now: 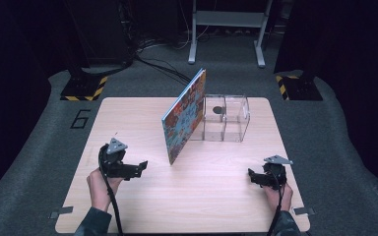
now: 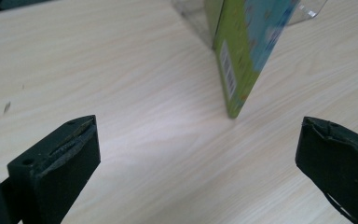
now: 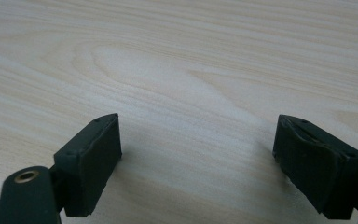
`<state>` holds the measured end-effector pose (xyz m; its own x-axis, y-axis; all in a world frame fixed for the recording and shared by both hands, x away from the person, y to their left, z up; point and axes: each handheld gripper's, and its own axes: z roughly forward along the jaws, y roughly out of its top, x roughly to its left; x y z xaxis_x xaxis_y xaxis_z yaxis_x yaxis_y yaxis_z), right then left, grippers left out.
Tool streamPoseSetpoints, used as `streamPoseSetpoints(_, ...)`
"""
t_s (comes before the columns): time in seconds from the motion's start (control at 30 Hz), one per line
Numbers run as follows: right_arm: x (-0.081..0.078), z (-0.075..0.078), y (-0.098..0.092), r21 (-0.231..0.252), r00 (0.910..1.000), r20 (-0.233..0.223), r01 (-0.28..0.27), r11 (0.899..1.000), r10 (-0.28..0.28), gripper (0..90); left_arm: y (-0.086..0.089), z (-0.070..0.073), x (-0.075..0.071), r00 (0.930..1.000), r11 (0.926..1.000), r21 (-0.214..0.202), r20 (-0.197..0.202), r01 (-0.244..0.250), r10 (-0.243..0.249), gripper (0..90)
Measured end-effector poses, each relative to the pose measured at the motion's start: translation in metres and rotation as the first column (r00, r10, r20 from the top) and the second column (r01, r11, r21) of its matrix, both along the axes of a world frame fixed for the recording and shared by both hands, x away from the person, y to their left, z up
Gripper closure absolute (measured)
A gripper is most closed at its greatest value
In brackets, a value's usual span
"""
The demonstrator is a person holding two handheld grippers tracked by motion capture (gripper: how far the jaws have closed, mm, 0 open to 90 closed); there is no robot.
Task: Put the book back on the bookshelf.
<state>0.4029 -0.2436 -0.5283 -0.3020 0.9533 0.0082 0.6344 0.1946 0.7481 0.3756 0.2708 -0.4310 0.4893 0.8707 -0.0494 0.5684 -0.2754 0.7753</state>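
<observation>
Both hand-held grippers, left [image 1: 137, 167] and right [image 1: 254, 178], gape wide and empty; book [image 1: 184, 115] hides part of clear box [image 1: 231, 115].

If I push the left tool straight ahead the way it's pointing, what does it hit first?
Most likely the book leaning against the clear plastic organizer. In the left gripper view its lower corner sits ahead between the left tool's open jaws, though slightly right of centre, so it might only graze.

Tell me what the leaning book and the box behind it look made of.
Book: probably glossy printed card or paper, going by its thin stiff cover, bright artwork and barcode. Box: clear rigid plastic or acrylic, apparently; the table shows through its walls.
</observation>
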Motion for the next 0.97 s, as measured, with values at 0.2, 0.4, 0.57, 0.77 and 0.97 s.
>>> streamPoseSetpoints(0.2, 0.0, 0.0, 0.001, 0.004, 1.0, -0.003, 0.007, 1.0, -0.007, 14.4, 0.013, -0.037, -0.009, 0.9998, 0.9998, 0.003, -0.014, 0.017, -0.017, 0.0)
streamPoseSetpoints(0.4, 0.001, 0.0, 0.001, 0.013, 0.9999, -0.005, 0.011, 1.0, -0.011, 14.3, 0.025, -0.073, -0.014, 0.9959, 0.9995, 0.026, -0.088, -0.017, 0.019, 0.0)
streamPoseSetpoints(0.57, 0.001, 0.0, 0.001, 0.006, 0.9999, -0.004, 0.011, 1.0, -0.011, 14.3, 0.03, -0.093, -0.02, 0.9943, 0.9951, 0.099, -0.105, -0.006, 0.016, 0.0)
streamPoseSetpoints(0.77, 0.002, 0.0, 0.001, 0.005, 1.0, -0.004, 0.008, 1.0, -0.008, 14.3, 0.03, -0.101, -0.025, 0.9984, 0.9956, 0.086, -0.038, -0.038, 0.041, 0.0)
streamPoseSetpoints(0.97, 0.002, 0.0, 0.001, 0.003, 0.9999, -0.003, 0.011, 1.0, -0.011, 14.3, 0.029, -0.101, -0.026, 0.9983, 0.9955, 0.087, -0.041, -0.039, 0.043, 0.0)
